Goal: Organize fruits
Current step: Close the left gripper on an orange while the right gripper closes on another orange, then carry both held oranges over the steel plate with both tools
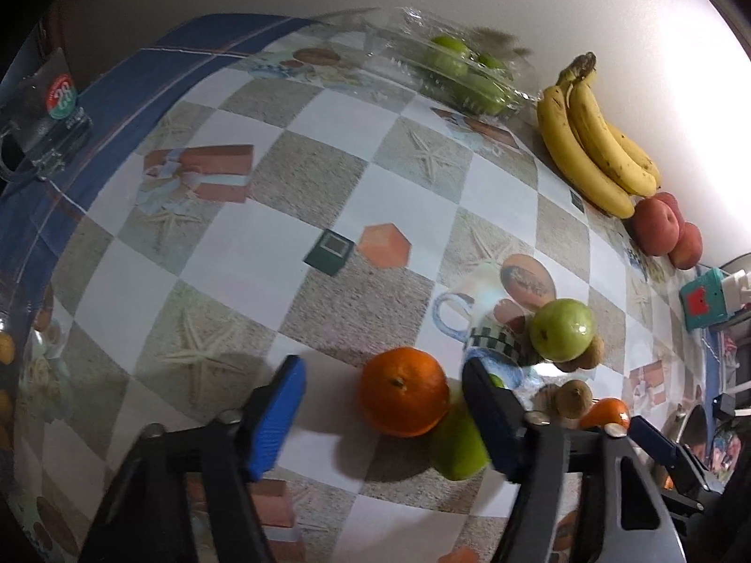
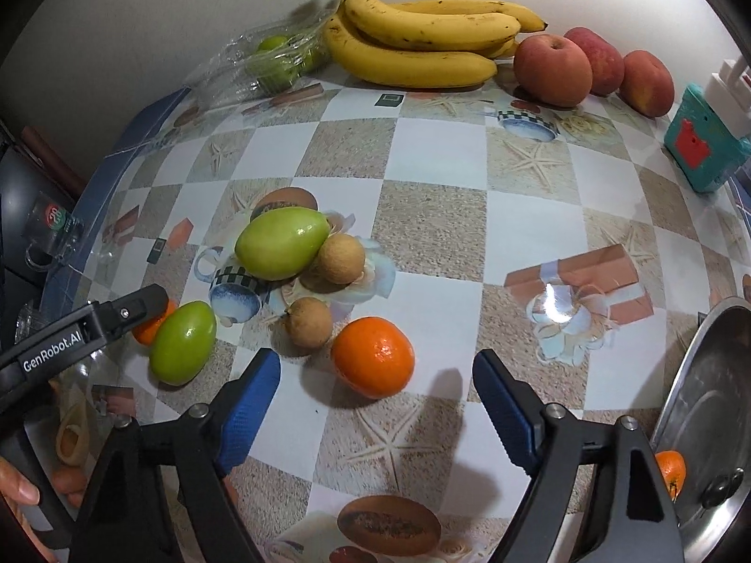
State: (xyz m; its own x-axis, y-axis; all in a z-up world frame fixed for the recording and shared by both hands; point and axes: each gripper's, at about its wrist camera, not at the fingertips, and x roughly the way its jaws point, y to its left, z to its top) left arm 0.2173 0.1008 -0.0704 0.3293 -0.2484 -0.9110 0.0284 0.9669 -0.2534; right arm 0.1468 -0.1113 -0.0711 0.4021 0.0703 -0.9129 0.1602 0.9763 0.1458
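My left gripper (image 1: 382, 415) is open around an orange (image 1: 403, 391) on the patterned table; a green fruit (image 1: 457, 441) touches the orange under the right finger. A second green fruit (image 1: 562, 330) lies beyond. My right gripper (image 2: 375, 401) is open, with another orange (image 2: 373, 356) just ahead between its fingers. In the right wrist view, two green fruits (image 2: 281, 242) (image 2: 183, 342) and two brown round fruits (image 2: 339, 258) (image 2: 308, 328) lie left of it, and the left gripper's finger (image 2: 141, 302) reaches in by the near green fruit.
Bananas (image 2: 422, 42) and three red apples (image 2: 553, 69) lie along the back wall. A clear plastic box of green fruits (image 2: 263, 65) sits back left. A teal box (image 2: 701, 140) stands at right. A steel pan (image 2: 704, 431) with an orange (image 2: 670, 471) by it is near right.
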